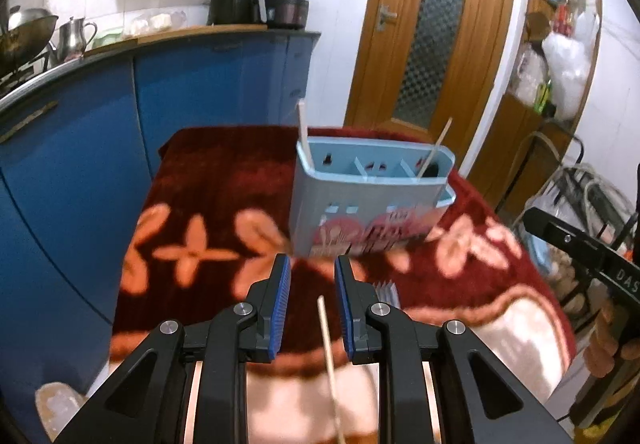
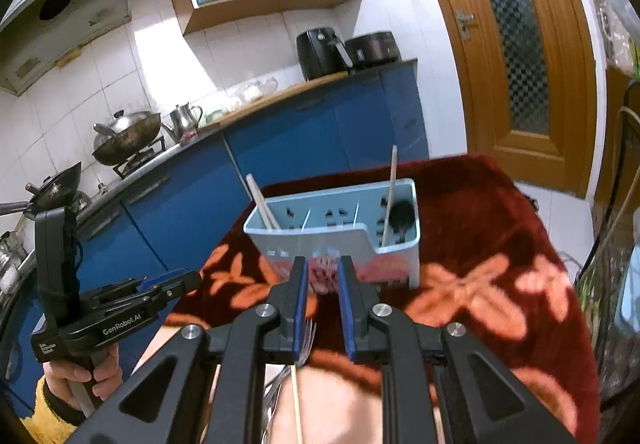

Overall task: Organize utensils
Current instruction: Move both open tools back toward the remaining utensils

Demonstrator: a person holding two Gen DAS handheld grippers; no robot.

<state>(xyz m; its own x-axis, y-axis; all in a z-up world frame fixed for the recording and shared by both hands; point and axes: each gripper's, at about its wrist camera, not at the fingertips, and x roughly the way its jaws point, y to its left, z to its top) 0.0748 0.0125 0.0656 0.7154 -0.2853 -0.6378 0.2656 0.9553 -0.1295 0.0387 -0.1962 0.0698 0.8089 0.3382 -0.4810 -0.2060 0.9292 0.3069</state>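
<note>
Printed label on the utensil caddy front smeared by blur, unreadable in both views. Loose chopstick runs off the bottom edge of the left wrist view. Fork mostly hidden behind the right tongs; handle lost. Blanket pattern soft throughout.
</note>
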